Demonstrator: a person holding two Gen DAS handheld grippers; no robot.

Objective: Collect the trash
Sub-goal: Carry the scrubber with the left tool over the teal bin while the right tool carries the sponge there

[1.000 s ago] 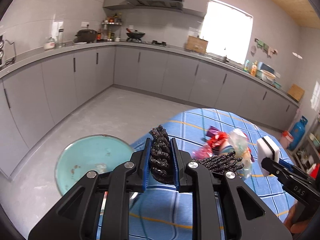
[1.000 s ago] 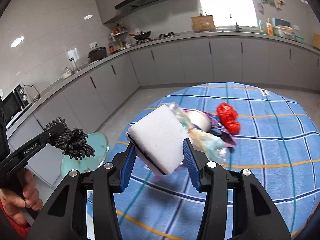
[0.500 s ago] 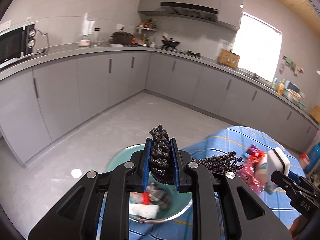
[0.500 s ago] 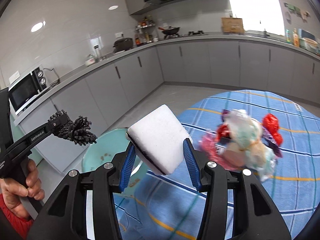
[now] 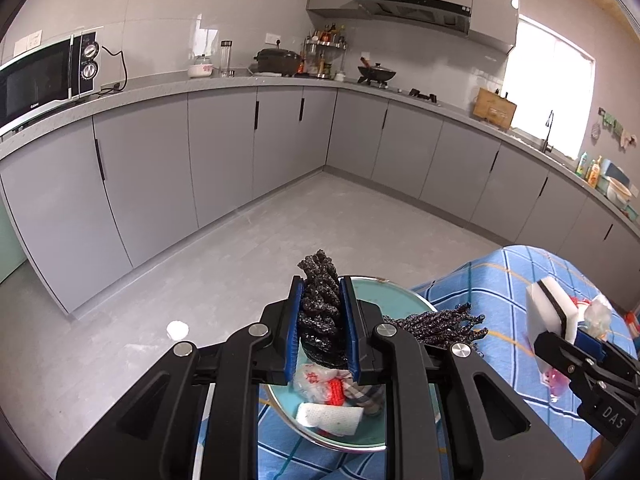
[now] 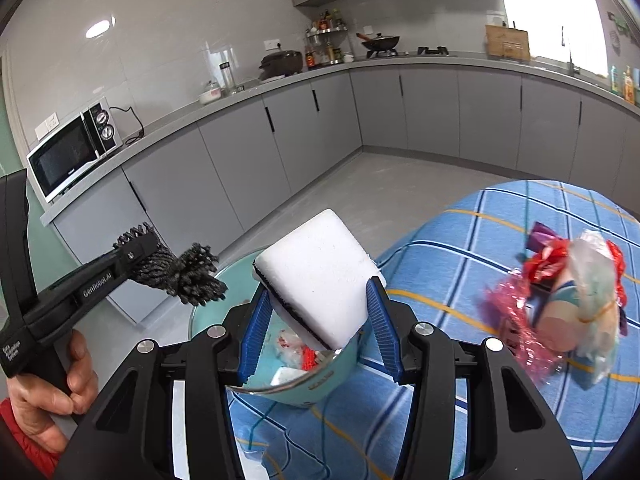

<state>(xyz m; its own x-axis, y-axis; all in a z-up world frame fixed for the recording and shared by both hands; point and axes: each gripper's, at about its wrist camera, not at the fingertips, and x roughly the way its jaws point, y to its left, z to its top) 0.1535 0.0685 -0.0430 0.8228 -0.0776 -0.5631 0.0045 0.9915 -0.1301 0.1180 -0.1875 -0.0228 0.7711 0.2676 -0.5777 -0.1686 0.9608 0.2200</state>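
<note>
My left gripper (image 5: pixel 321 308) is shut on a black knitted scrubbing cloth (image 5: pixel 320 320) and hovers over a teal bowl (image 5: pixel 384 292) at the table's edge. Crumpled wrappers and a white tissue (image 5: pixel 332 416) lie in the bowl. My right gripper (image 6: pixel 318 316) is shut on a white sponge (image 6: pixel 316 276) with a dark backing, just above the same bowl (image 6: pixel 320 384). In the right wrist view the left gripper (image 6: pixel 148 256) and its cloth (image 6: pixel 192 276) hang to the left. A pile of plastic bags and red wrappers (image 6: pixel 572 308) sits on the blue checked tablecloth (image 6: pixel 460 240).
Grey floor (image 5: pixel 280 240) drops away beyond the table edge. Grey cabinets run around the room, with a microwave (image 5: pixel 44 76) on the counter at left. A hand (image 6: pixel 52 392) with a red sleeve holds the left gripper's handle.
Both grippers swung left from over the trash pile to over the teal bowl. The pile slid to the right of both views. Each keeps its grip.
</note>
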